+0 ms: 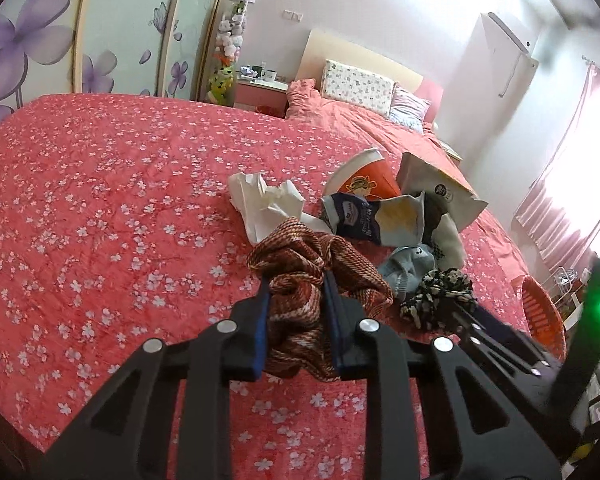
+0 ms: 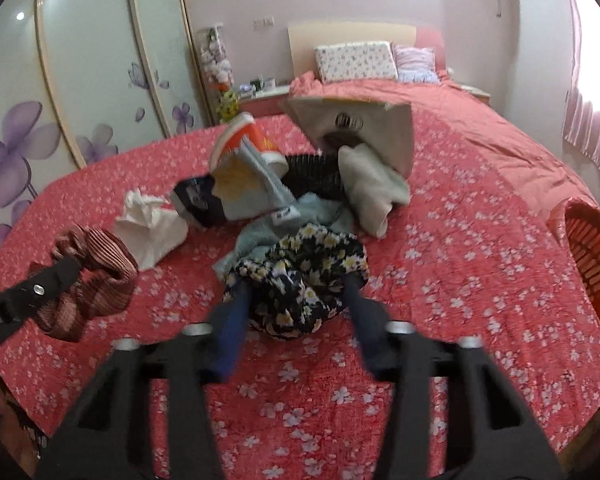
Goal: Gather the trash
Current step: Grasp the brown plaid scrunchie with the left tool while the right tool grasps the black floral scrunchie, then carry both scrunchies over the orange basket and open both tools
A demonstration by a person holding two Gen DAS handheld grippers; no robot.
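A heap of trash and clothes lies on the red flowered bedspread (image 1: 100, 200). My left gripper (image 1: 296, 284) is shut on a brown knitted cloth (image 1: 300, 248), lifted a little off the bed; it also shows as the brown cloth (image 2: 96, 256) at the left of the right wrist view. My right gripper (image 2: 294, 288) has its fingers on both sides of a black floral cloth (image 2: 300, 264) and pinches it, though that view is blurred. Behind lie a crumpled white tissue (image 1: 260, 196), an orange paper cup (image 1: 364, 180), a blue snack wrapper (image 1: 364, 216) and a paper bag (image 1: 436, 184).
An orange slatted basket (image 2: 596, 248) stands at the bed's right edge. A light-blue cloth (image 2: 260, 236) and a cream cloth (image 2: 372, 188) lie in the heap. Pillows (image 2: 356, 60) are at the head of the bed, wardrobe doors (image 2: 80, 60) at the left.
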